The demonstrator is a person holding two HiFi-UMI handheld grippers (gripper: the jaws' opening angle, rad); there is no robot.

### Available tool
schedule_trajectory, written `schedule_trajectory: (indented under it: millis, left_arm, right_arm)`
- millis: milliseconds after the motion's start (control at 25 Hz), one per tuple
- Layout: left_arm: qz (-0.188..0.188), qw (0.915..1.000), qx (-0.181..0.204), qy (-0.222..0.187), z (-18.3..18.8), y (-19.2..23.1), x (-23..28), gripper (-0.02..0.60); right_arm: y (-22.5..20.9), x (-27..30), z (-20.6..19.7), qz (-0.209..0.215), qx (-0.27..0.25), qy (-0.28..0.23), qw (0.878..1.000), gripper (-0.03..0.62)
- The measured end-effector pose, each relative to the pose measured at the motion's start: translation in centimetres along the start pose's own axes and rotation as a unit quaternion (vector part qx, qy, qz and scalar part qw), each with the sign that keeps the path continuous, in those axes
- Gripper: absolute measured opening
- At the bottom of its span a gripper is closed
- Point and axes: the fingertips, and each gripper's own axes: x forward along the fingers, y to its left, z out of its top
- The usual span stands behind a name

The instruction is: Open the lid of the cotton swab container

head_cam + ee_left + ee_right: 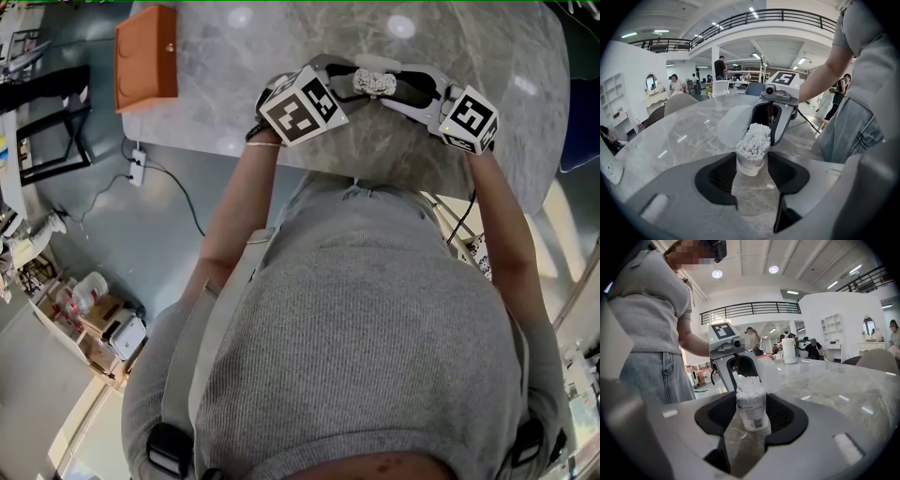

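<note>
Grey marble bench point(216, 94) with a rounded edge; a flat orange box point(145, 58) lies at its far left corner. On the floor left of the bench, a white power strip point(137, 170) with a dark cable running nearward. Tall white canister point(789, 350) upright on the bench; balcony railing point(764, 16) overhead, person point(720, 68) standing far back.
</note>
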Motion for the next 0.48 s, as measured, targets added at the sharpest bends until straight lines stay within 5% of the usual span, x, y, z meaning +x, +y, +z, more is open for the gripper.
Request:
schedule_trajectory:
  millis: [480]
  left_arm:
    - [0.002, 1.0, 0.002, -0.007, -0.11, 0.0, 0.11, 0.215]
  right_arm:
    - [0.03, 0.16, -0.17, -0.007, 0.002, -0.001, 1.0, 0.198]
